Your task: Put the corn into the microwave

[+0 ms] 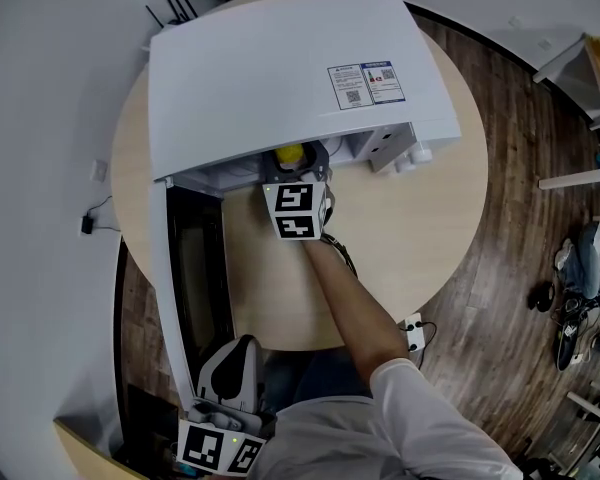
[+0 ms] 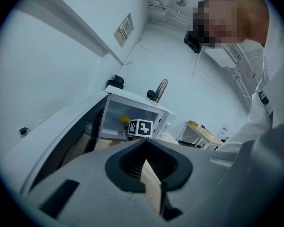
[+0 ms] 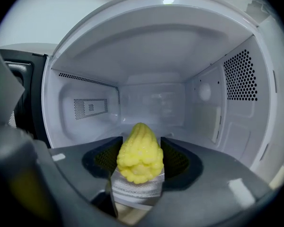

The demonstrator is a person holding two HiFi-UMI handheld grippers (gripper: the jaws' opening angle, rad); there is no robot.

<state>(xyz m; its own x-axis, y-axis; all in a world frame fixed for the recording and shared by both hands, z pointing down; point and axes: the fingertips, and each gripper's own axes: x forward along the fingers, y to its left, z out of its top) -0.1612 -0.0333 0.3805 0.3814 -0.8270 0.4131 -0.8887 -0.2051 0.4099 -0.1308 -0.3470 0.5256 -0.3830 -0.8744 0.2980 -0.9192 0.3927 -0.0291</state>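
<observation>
The white microwave (image 1: 280, 68) stands on a round wooden table (image 1: 430, 218) with its door (image 1: 195, 268) swung open to the left. My right gripper (image 1: 293, 164) is at the mouth of the cavity, shut on the yellow corn (image 1: 289, 155). In the right gripper view the corn (image 3: 140, 152) sits between the pads, tip pointing into the empty white cavity (image 3: 151, 98). My left gripper (image 1: 242, 348) hangs low beside the door's outer edge, near the person's body, jaws together with nothing in them. From the left gripper view the corn (image 2: 125, 121) shows inside the opening.
A white socket block (image 1: 414, 333) lies at the table's near edge beside the person's right arm. Right of the table is wooden floor with shoes (image 1: 580, 298) and furniture legs. A pale wall curves along the left side.
</observation>
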